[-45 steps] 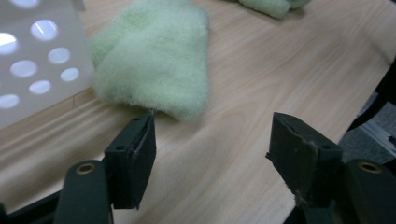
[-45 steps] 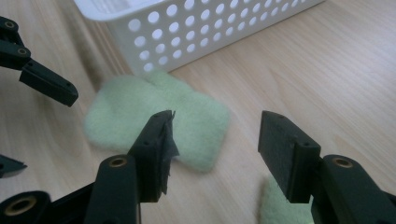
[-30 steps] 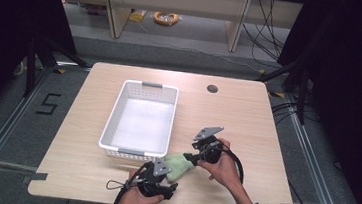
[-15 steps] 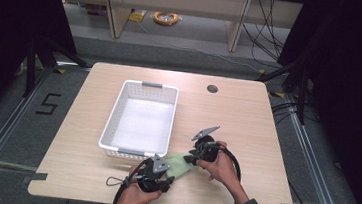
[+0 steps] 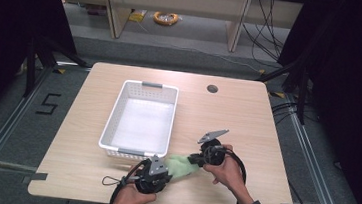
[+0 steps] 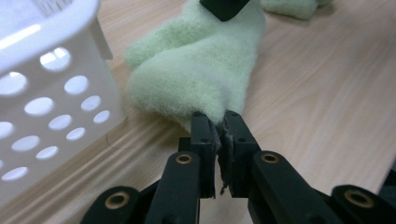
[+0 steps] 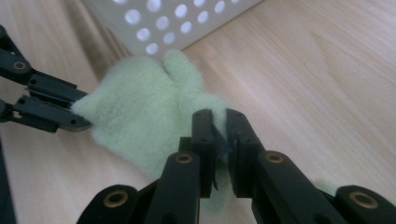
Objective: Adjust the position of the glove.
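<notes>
A pale green fuzzy sock (image 5: 181,164) lies stretched on the wooden tabletop (image 5: 247,123) near its front edge, just in front of the near right corner of a white perforated basket (image 5: 141,119). The left claw (image 5: 161,173) pinches one end of the sock: in the left gripper view its black jaws are drawn narrow around a tuft of the sock's (image 6: 201,74) fleece, with the basket's holed wall (image 6: 51,98) close at the left and the tip of the other claw biting the sock's far end at the top of that view. The right claw (image 5: 194,158) holds the opposite end; in the right gripper view its jaws are likewise nearly closed on the green fabric (image 7: 149,112), and the left claw (image 7: 81,109) enters from the left side, gripping the sock's far edge below the basket (image 7: 173,21). In the high view the person's hands (image 5: 225,171) come in from the bottom edge, each wrapped around a gripper, black cables looping beside them. A second scrap of green fleece (image 6: 292,7) rests farther off on the tabletop in the left gripper view.
</notes>
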Tool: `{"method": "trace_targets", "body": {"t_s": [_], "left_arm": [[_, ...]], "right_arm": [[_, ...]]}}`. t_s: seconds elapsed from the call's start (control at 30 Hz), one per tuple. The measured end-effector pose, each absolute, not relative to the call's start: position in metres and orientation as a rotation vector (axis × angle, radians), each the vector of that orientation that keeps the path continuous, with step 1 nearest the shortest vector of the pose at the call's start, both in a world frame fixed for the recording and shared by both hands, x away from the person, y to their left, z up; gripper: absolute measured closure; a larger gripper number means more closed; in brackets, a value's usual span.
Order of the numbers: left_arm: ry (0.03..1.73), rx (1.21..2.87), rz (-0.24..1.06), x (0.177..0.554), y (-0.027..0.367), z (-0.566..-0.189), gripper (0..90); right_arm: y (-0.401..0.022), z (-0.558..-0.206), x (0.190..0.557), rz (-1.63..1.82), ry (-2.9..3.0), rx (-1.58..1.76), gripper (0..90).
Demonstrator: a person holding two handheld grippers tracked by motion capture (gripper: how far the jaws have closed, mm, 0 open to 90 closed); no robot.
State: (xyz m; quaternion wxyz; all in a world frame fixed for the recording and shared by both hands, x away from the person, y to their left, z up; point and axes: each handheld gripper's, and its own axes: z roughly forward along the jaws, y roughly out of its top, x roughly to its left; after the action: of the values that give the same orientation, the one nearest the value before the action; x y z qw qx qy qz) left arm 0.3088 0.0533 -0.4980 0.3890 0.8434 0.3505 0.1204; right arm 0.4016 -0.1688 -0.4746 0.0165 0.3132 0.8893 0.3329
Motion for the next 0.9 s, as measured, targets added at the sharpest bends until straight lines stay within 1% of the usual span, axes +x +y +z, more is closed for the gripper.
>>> {"method": "trace_targets", "body": {"t_s": [0.1, 0.17, 0.27, 0.3, 0.33, 0.37, 0.43, 0.47, 0.5, 0.6, 0.63, 0.73, 0.77, 0.87, 0.9], "left_arm": [[0.879, 2.134, 0.289, 0.303, 0.053, -0.493, 84.3], [0.852, 2.130, 0.273, 0.299, 0.051, -0.491, 84.3], [0.830, 2.145, 0.268, 0.296, 0.050, -0.490, 84.4], [0.817, 2.155, 0.253, 0.295, 0.050, -0.491, 84.4], [0.817, 2.155, 0.253, 0.295, 0.050, -0.491, 84.4], [0.841, 2.141, 0.237, 0.294, 0.048, -0.493, 84.4], [0.833, 2.146, 0.225, 0.293, 0.047, -0.494, 84.4], [0.821, 2.155, 0.232, 0.294, 0.047, -0.494, 84.4], [0.807, 2.175, 0.233, 0.294, 0.047, -0.495, 84.4], [0.796, 2.185, 0.224, 0.293, 0.047, -0.497, 84.4], [0.824, 2.172, 0.202, 0.292, 0.045, -0.502, 84.4], [0.803, 2.191, 0.200, 0.292, 0.044, -0.504, 84.0], [0.804, 2.186, 0.185, 0.291, 0.042, -0.506, 83.7], [0.801, 2.204, 0.198, 0.291, 0.042, -0.507, 83.2], [0.792, 2.203, 0.181, 0.291, 0.042, -0.507, 82.2]], "right_arm": [[-0.177, -0.468, 0.392, 1.110, 2.743, 1.016, 83.5], [-0.186, -0.466, 0.380, 1.122, 2.739, 1.060, 83.5], [-0.192, -0.466, 0.370, 1.148, 2.722, 1.089, 83.4], [-0.198, -0.468, 0.361, 1.167, 2.710, 1.110, 83.4], [-0.198, -0.468, 0.361, 1.167, 2.710, 1.110, 83.4], [-0.202, -0.471, 0.353, 1.165, 2.698, 1.123, 83.4], [-0.205, -0.473, 0.346, 1.166, 2.696, 1.132, 83.4], [-0.205, -0.473, 0.346, 1.166, 2.696, 1.132, 83.4], [-0.206, -0.475, 0.339, 1.180, 2.694, 1.180, 83.4], [-0.208, -0.479, 0.334, 1.150, 2.695, 1.143, 83.1], [-0.209, -0.482, 0.332, 1.137, 2.703, 1.155, 83.0], [-0.211, -0.487, 0.332, 1.134, 2.709, 1.138, 82.7], [-0.211, -0.489, 0.330, 1.104, 2.706, 1.162, 82.3], [-0.212, -0.492, 0.330, 1.089, 2.701, 1.167, 81.4], [-0.211, -0.493, 0.329, 1.064, 2.707, 1.167, 80.1]]}}
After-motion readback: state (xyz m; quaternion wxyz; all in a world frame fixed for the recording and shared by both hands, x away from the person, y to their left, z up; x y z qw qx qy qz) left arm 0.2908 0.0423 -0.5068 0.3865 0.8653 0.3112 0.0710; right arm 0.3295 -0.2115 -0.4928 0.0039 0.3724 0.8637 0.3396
